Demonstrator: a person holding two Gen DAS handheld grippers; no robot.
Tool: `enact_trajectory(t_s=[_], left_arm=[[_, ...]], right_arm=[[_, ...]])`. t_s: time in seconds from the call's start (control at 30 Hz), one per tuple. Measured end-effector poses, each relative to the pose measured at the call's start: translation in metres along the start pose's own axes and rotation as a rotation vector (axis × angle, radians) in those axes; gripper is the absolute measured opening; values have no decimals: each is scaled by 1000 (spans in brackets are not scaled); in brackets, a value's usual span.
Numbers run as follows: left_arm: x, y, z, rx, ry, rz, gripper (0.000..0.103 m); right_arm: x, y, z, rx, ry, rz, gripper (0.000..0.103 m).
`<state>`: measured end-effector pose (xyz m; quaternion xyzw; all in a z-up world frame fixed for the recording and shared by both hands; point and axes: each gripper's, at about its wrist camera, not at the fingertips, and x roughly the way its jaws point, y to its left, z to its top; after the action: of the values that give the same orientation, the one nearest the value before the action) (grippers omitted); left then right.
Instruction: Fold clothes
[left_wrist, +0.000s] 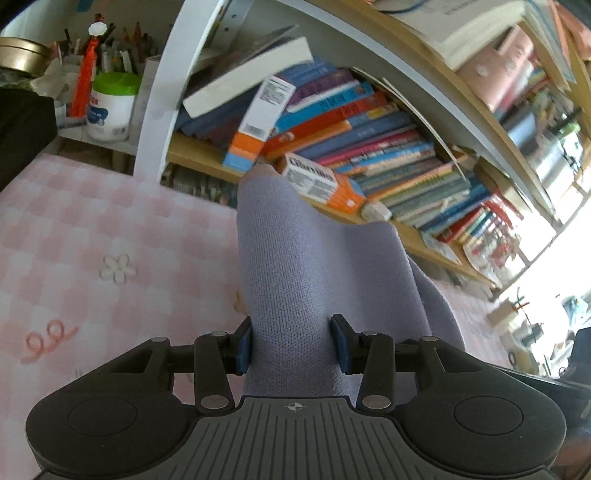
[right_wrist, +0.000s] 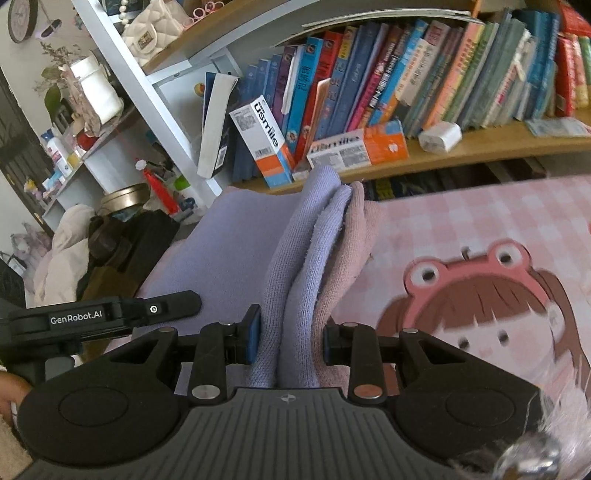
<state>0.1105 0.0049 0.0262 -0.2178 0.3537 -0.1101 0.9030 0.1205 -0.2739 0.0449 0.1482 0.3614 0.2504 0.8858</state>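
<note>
Both blue pads of the left gripper (left_wrist: 291, 345) clamp a lavender garment (left_wrist: 295, 266), raised above the pink checked bedspread (left_wrist: 92, 229) facing a bookshelf (left_wrist: 369, 147). Right wrist view: the right gripper (right_wrist: 291, 338) pinches bunched lavender folds (right_wrist: 306, 251), the left gripper's body just beside it.

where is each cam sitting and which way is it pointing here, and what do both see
Left wrist: sits on the left gripper, looking forward over the pink checked bedspread toward the bookshelf; its own jaws pinch the lilac knit garment.
Right wrist: sits on the right gripper, facing the same bookshelf; its jaws clamp bunched folds of the garment, with the left gripper's body beside it.
Shared: garment, bookshelf, bedspread, the orange toothpaste box.
</note>
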Motion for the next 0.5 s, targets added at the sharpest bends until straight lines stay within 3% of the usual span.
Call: enact_trajectory(t_s=[0.5], left_arm=[[44,40,35,-49,-35,-6,41]], right_arm=[[67,-7,30,-22,-37,-5,28]])
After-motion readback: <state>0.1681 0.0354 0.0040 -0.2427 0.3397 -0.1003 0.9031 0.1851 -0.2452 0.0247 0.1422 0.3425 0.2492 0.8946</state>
